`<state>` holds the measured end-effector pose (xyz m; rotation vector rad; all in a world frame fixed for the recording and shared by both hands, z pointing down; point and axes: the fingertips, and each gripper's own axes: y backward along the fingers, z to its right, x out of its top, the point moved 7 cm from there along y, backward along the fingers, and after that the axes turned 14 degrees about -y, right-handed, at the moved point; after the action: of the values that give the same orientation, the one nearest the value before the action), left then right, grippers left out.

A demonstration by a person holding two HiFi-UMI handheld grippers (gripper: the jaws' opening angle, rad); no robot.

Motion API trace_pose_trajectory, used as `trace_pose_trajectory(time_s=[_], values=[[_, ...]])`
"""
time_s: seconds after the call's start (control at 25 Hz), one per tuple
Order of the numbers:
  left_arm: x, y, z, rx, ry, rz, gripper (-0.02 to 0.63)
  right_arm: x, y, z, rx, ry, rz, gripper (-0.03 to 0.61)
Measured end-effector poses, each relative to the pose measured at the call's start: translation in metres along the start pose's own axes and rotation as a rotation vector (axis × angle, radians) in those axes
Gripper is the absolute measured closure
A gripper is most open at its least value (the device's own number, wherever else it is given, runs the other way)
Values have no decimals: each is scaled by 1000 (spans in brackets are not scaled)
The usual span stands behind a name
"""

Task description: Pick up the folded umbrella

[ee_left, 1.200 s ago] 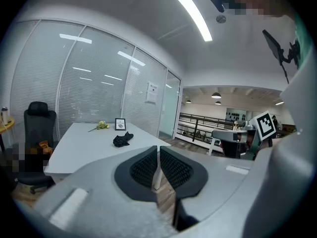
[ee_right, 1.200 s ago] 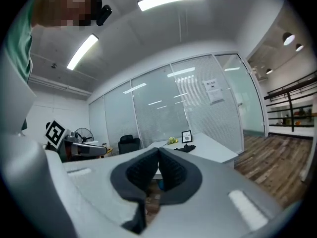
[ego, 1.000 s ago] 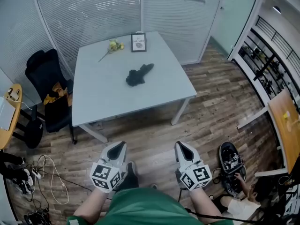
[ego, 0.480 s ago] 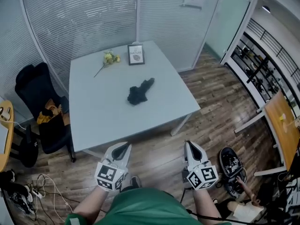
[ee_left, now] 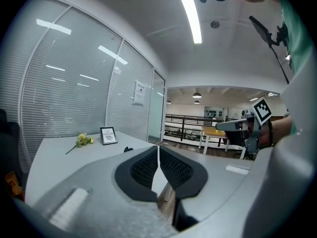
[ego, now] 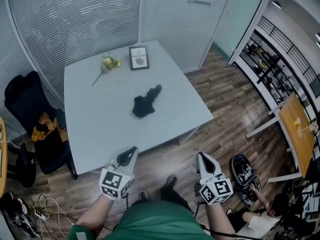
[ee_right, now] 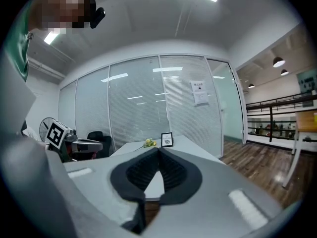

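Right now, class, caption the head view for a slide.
Left tool and right tool, shut, held short of the table with folded umbrella, flower and picture frame.

The head view looks steeply down from well above the table (ego: 100, 119), with the left gripper (ego: 131, 150) and right gripper (ego: 201, 156) near its bottom edge. Each gripper view sits low, near tabletop height, and faces almost level across the table. All three views share the framed picture (ego: 139, 57) and yellow flower (ego: 107, 63) at the far end. Each gripper view also catches the other gripper at its side.
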<state>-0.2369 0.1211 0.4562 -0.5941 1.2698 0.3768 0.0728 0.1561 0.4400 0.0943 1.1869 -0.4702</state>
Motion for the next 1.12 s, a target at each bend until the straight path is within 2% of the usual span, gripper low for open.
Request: trace_pose_trajectory(time_s=[0.28,0.52,0.76,0.92,1.12], values=[[1,-51,-17,33,-14,-35,594,7,-52,42,37,-48,-7,574],[13,-112,-30,92,-22,-104,592,35,-110,89,112,-71,-28,575],[13,-181,-41,151,36,-182,589,66,-152,146,163,-84,-48,574],[11,-222,-46,176,23,-249,493,79,-168,180,188,-101,-60,575],[-6,-265,-53,162,-3,-351,446,84,-186,204,201,-109,-57,574]])
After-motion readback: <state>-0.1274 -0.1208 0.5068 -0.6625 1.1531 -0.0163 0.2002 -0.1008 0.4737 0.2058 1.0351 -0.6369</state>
